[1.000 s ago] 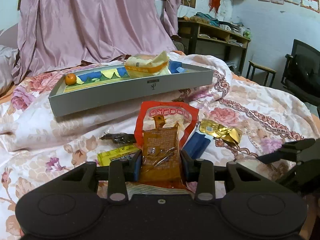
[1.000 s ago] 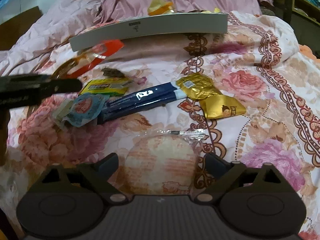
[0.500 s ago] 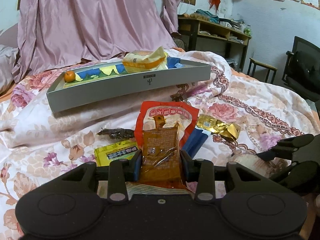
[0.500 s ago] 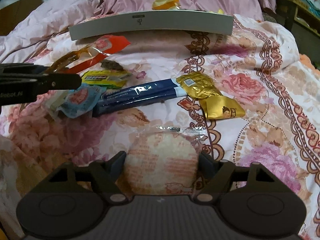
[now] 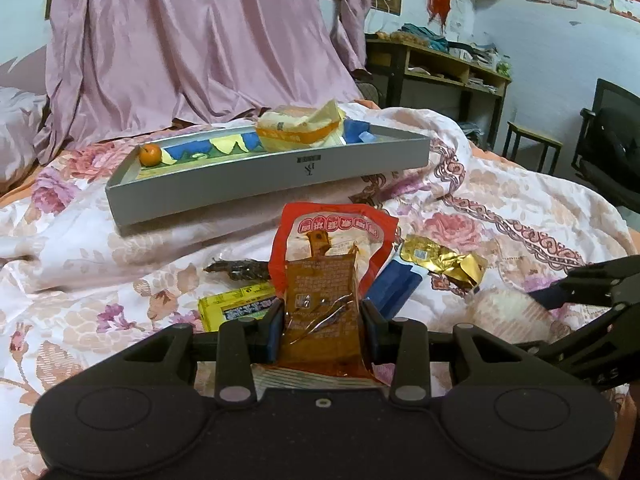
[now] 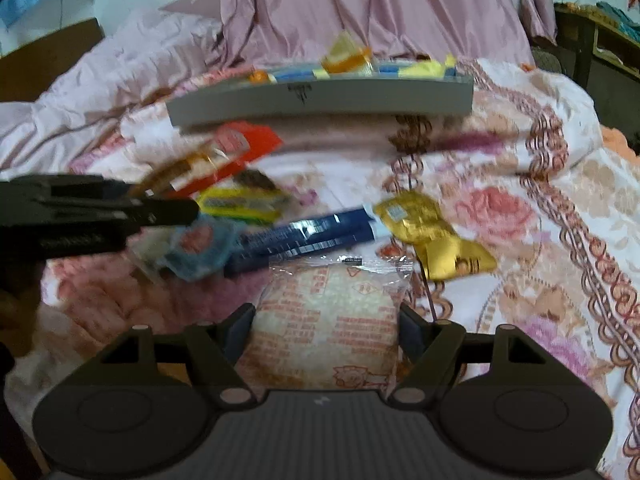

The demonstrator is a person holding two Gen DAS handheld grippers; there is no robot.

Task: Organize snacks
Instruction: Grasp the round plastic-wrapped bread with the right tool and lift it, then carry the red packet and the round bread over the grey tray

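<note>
Left tongs (image 5: 322,330) clenched on red-and-brown snack packet (image 5: 326,280), long axis pointing far toward gray tray (image 5: 264,178). Right tongs (image 6: 326,330) grasp round rice cracker packet (image 6: 332,320) between them.

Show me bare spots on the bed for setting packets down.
Bare floral quilt lies left of the yellow packet and below the grey tray; more right of the gold foil packets. Crowded around the blue sticks.

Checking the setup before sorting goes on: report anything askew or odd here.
The grey tray sits tilted on rumpled bedding, its left corner lower. Loose snacks lie scattered below it, the gold packet crumpled. Nothing looks spilled or torn.
</note>
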